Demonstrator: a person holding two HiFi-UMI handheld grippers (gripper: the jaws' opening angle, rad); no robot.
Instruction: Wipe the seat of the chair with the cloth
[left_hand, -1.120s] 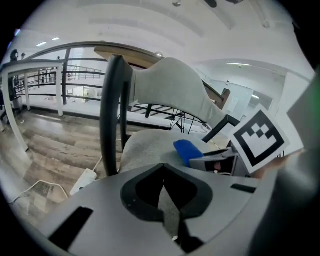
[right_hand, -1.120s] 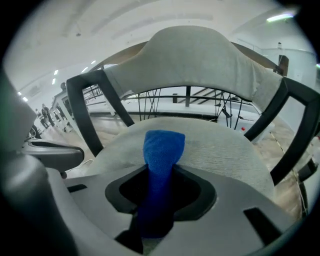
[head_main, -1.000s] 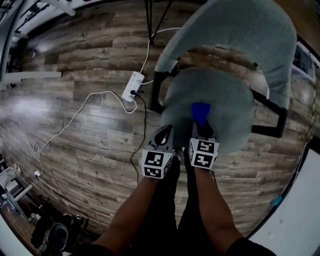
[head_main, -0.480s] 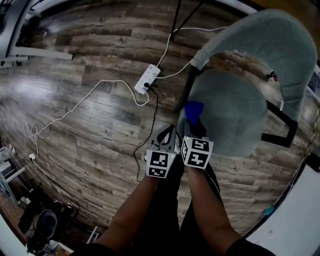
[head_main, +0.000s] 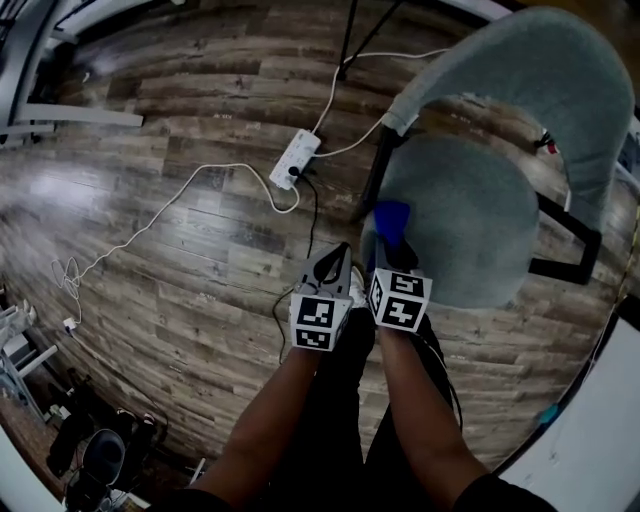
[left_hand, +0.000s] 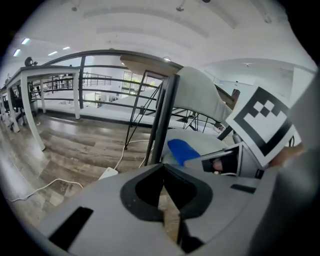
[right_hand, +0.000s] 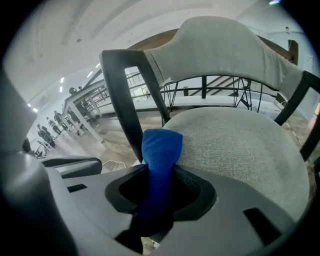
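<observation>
— Where do we stand with the wiping?

— We have the cloth (right_hand: 161, 150) in our right gripper (right_hand: 159, 197). Its jaws are clamped on the blue fabric, and a bunched end sticks out past them.

— And where is that against the chair (head_main: 560, 90)?

— In the head view the cloth sits at the near left edge of the seat (head_main: 470, 220), close to the dark frame post on that side. We cannot tell from either view whether the fabric is pressed onto the upholstery or just above it.

— What about our left gripper (left_hand: 165, 200)?

— Its jaws are drawn together on nothing. It hangs just beside the right one, over the wooden floor (head_main: 180, 230) and off the seat, so it does no work here.

— So how much do we call done?

— We judge that we are somewhere in the wiping, at the seat's edge. The grey fabric shows no streak or mark, so we cannot say which parts have been covered. The middle, the right side and the back of the seat lie well apart from the cloth. If those are not yet wiped, most of the seat remains.
</observation>
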